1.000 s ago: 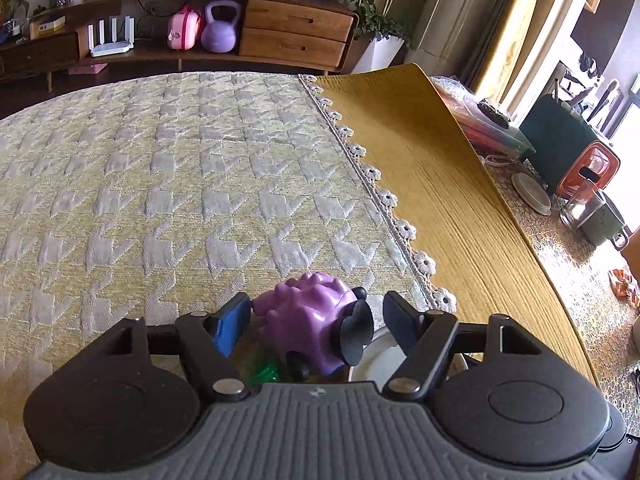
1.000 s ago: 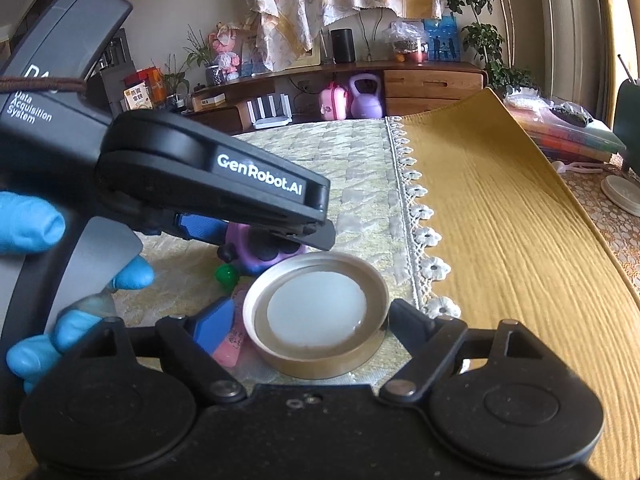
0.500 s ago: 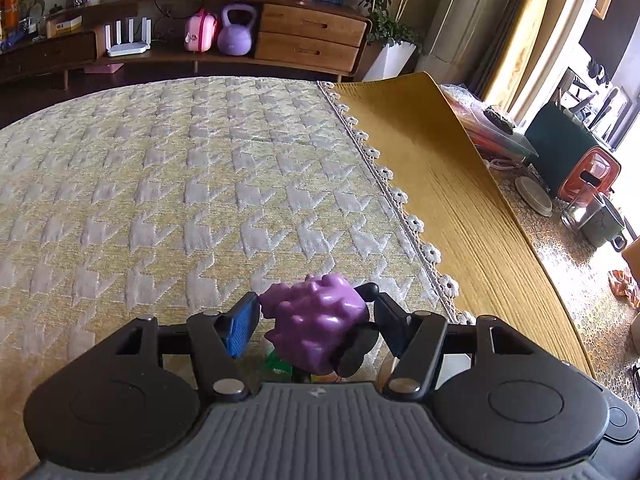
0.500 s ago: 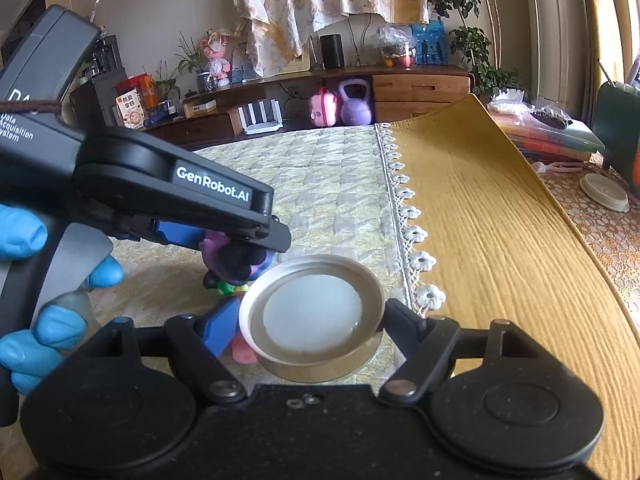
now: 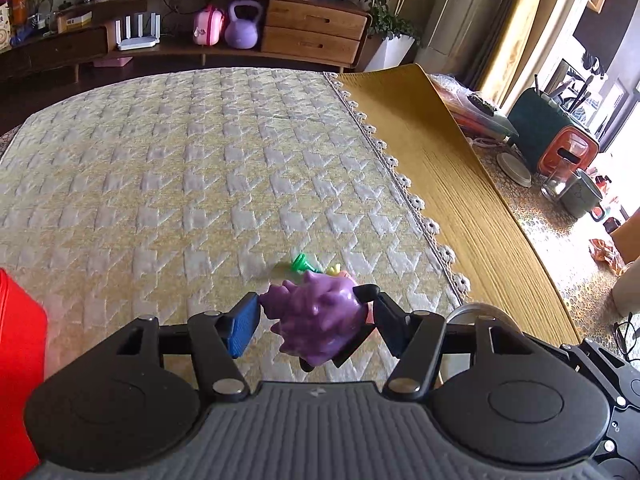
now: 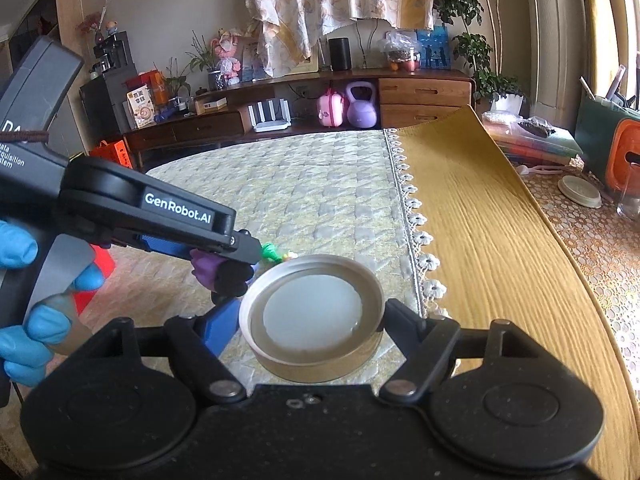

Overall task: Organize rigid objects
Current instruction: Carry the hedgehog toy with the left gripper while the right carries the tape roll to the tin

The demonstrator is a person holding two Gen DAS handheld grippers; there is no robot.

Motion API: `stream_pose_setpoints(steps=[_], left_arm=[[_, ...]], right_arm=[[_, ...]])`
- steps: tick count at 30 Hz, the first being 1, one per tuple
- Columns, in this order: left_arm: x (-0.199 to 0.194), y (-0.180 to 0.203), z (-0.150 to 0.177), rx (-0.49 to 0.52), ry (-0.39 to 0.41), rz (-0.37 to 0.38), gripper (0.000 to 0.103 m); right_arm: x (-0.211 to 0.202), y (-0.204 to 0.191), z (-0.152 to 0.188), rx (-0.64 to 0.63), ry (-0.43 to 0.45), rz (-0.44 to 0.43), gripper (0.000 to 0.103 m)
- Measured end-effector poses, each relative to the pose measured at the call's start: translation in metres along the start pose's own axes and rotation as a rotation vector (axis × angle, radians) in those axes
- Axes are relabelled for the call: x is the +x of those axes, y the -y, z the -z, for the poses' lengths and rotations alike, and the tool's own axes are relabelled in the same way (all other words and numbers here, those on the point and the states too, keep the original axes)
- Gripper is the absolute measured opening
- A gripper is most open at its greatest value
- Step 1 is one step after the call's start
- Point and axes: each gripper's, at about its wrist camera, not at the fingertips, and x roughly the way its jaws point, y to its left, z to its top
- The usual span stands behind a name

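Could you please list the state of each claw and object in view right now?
Left claw: shut on the purple spiky toy, lifted off the cloth.
Right claw: shut on the round lid, open side up.
Small green toy: lying on the patterned tablecloth.

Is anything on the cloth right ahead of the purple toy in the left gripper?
Yes. Small green and yellow toys lie on the cloth just beyond the purple toy held by the left gripper; farther on, it looks bare.
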Motion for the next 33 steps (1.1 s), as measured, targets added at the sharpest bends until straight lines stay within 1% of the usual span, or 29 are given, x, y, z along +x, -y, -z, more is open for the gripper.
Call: stream_pose_setpoints(steps=[9, 15, 18, 26, 33], left_arm=[[-0.059, -0.028, 0.033, -0.045, -0.015, -0.032, 0.062], [-0.096, -0.049, 0.054, -0.063, -0.003, -0.055, 0.062], [-0.116, -0.063, 0.062, -0.071, 0.011, -0.055, 0.062], [-0.166, -0.103, 0.075, -0.102, 0.092, -0.090, 0.062], [-0.189, -0.148, 0.081, -0.141, 0.125, -0.145, 0.062]], right_arm=[[-0.038, -0.034, 0.005, -0.027, -0.010, -0.044, 0.078], [-0.054, -0.065, 0.005, -0.056, -0.007, -0.086, 0.078], [-0.059, -0.080, 0.004, -0.069, -0.005, -0.111, 0.078], [-0.059, -0.131, -0.005, -0.144, -0.002, -0.169, 0.078], [-0.046, -0.172, -0.013, -0.194, 0.000, -0.206, 0.078]])
